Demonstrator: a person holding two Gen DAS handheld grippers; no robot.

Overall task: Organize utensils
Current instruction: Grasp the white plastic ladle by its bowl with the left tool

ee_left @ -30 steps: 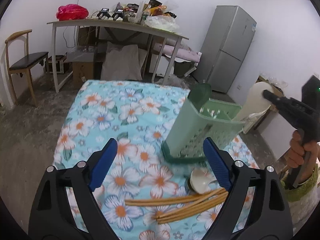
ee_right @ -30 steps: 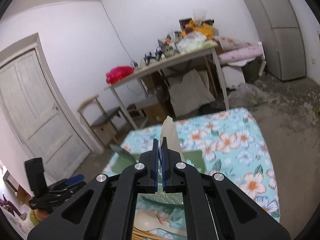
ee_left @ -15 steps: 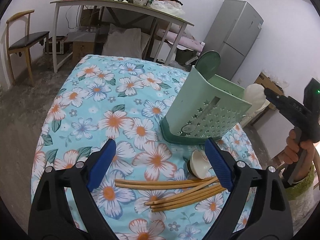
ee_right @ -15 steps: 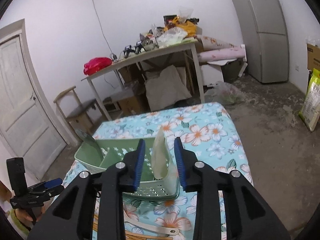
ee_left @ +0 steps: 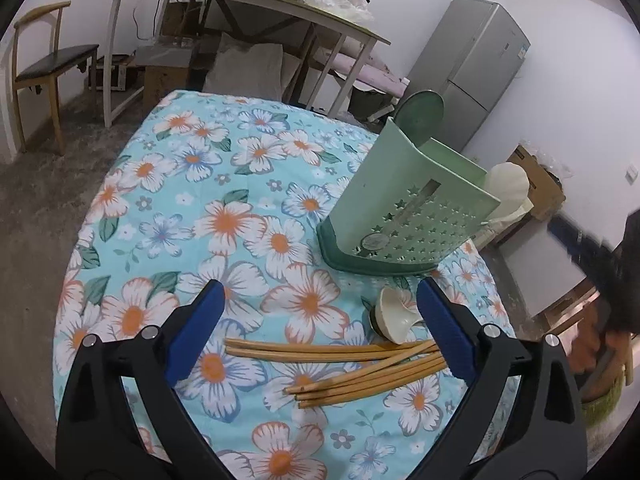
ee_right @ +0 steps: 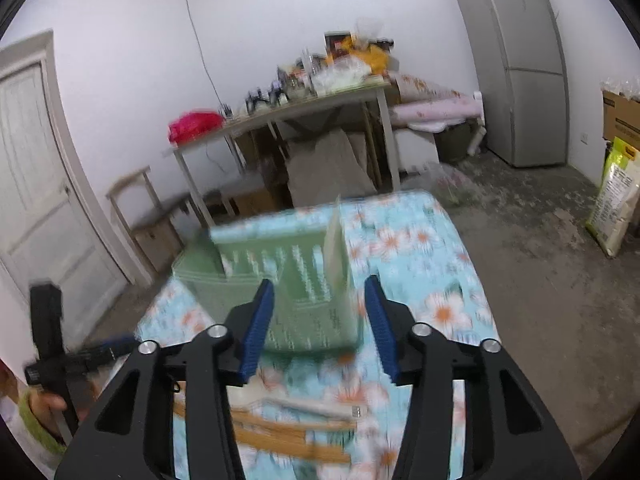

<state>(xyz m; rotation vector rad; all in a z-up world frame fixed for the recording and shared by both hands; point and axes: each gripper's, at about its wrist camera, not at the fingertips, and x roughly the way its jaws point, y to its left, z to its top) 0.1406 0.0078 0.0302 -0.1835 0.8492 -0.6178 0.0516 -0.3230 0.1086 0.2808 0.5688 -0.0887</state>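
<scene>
Chopsticks lie loose on the floral cloth in front of the green rack, a spoon just beside. Likely light, stiff, smooth; prone to roll, best pinched mid-bundle. Left gripper: jaws wide, nothing between, opened slightly further, now lower over the sticks. Right gripper: jaws have been opening, releasing the white scoop into the rack.

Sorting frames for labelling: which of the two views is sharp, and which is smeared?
Left wrist view: sharp on the wooden chopsticks and pale green plastic utensil holder; only the right gripper at its edge is blurred. Right wrist view: motion-smeared throughout, holder and floral tablecloth streaked.
</scene>
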